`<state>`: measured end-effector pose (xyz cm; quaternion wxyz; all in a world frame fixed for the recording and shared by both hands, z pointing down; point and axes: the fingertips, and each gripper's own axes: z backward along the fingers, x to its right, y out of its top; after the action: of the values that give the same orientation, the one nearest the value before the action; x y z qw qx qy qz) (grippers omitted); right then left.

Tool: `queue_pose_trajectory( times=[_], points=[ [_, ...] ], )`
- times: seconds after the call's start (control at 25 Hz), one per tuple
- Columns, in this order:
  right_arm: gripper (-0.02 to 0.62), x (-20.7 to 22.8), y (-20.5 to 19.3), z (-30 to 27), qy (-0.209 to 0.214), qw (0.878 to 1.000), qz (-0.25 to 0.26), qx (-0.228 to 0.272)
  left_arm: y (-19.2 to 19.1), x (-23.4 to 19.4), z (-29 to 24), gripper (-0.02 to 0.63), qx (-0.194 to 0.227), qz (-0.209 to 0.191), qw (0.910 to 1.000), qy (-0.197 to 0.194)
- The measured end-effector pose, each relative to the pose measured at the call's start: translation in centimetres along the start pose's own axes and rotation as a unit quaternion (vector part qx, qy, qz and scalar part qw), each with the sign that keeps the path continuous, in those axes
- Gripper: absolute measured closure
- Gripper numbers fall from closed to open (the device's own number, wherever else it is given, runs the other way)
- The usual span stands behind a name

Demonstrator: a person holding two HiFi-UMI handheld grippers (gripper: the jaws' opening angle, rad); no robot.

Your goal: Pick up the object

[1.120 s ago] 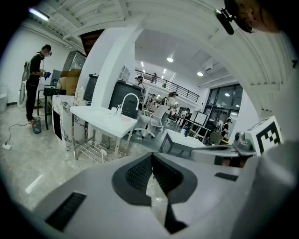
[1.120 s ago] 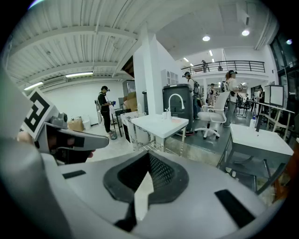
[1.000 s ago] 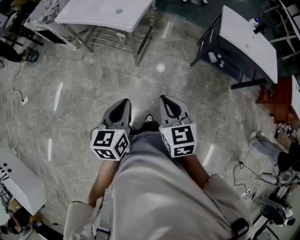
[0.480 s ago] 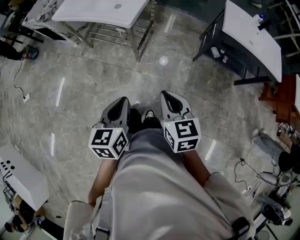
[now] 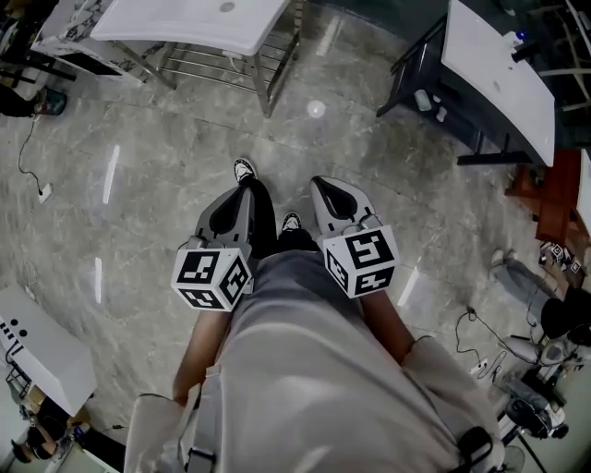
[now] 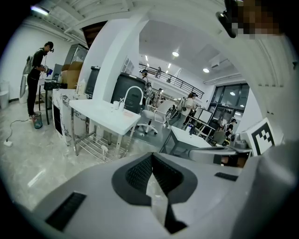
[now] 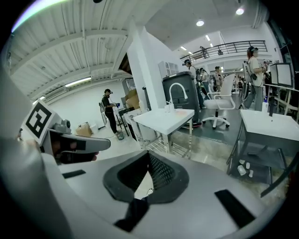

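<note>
Closed and empty: left claw (image 5: 238,199), right claw (image 5: 328,192), carried low. Newly stepped forward, shoe (image 5: 244,169) out front; approach only. No sign of object; perhaps on white surface (image 5: 185,18) ahead.

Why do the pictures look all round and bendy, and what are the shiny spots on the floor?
Both gripper views: a wide-angle lens bends the pillar and blackens the corners. Head view: lamp glare on the polished floor.
</note>
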<state>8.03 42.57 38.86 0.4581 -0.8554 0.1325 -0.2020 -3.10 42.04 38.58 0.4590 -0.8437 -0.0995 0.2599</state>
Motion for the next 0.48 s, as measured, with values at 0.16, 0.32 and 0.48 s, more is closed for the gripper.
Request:
queue_pose_trajectory(
  times=[0.16, 0.32, 0.48],
  points=[
    [0.584, 0.6, 1.9, -2.0, 0.001, 1.000, 0.007, 0.005, 1.9, -1.3, -2.0, 0.603, 0.002, 0.001, 1.0000, -0.004],
    [0.584, 1.1, 3.5, -4.4, 0.002, 1.000, 0.000, 0.005, 3.8, -3.0, -3.7, 0.603, 0.003, -0.002, 1.0000, -0.006],
    [0.584, 1.4, 5.6, -7.2, -0.007, 1.000, -0.005, 0.005, 6.1, -5.3, -5.5, 0.603, 0.006, 0.011, 0.9998, -0.013]
  ],
)
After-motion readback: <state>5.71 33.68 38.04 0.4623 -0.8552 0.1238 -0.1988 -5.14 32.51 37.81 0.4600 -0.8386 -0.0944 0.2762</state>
